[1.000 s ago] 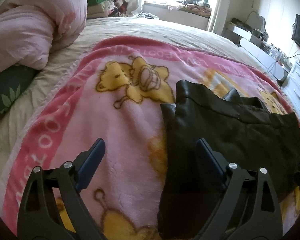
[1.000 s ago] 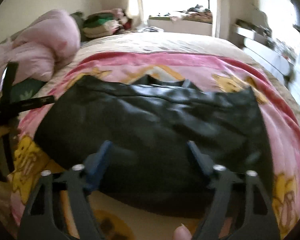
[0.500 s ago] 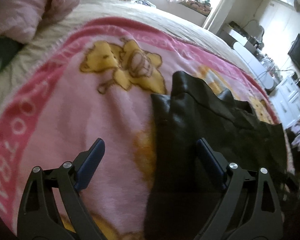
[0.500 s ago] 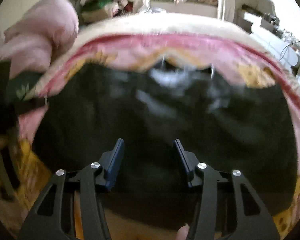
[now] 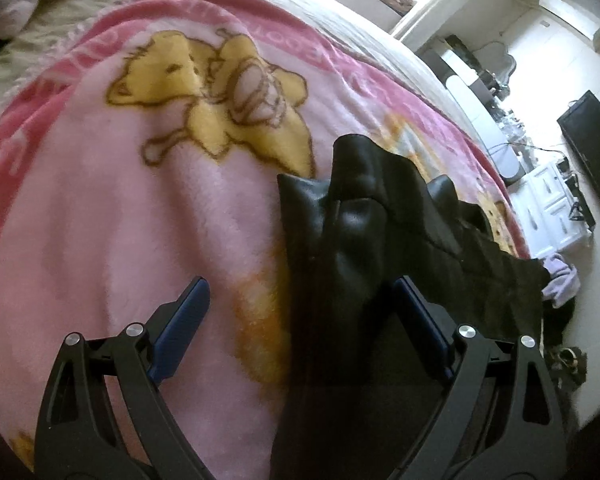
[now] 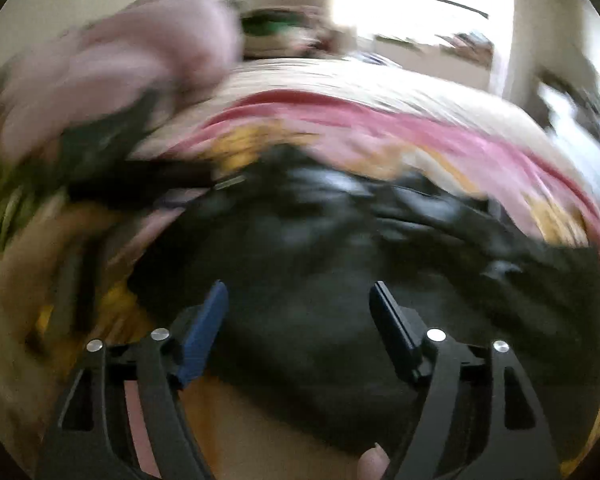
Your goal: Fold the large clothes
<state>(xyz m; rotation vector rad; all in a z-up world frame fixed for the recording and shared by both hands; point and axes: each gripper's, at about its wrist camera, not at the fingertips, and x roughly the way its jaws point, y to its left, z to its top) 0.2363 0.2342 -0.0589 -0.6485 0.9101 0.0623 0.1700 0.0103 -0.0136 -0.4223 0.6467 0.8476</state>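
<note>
A: Where is the black garment (image 5: 364,264) in the left wrist view?

B: It lies on the pink blanket (image 5: 132,208), filling the lower centre and right of the frame. Its upper end is bunched into a raised fold near the middle. The blanket's yellow bear print (image 5: 220,92) sits in the upper centre, well apart from the bunched cloth.

A: And the left gripper (image 5: 300,300)?

B: Its jaws stand wide. The left finger is over bare blanket and the right one is over the dark cloth. The garment's left edge runs between them, but nothing is pinched.

A: What about the right wrist view?

B: It is heavily blurred. The black garment (image 6: 340,264) spreads across the middle and right of the frame on the blanket (image 6: 440,140). The right gripper (image 6: 298,308) has its jaws wide as well, both fingers over the dark cloth, gripping nothing.

A: Anything else in view?

B: A pink duvet (image 6: 112,80) smears across the upper left there. In the left wrist view a television (image 5: 592,148) hangs at the right edge above white drawers (image 5: 552,204).
</note>
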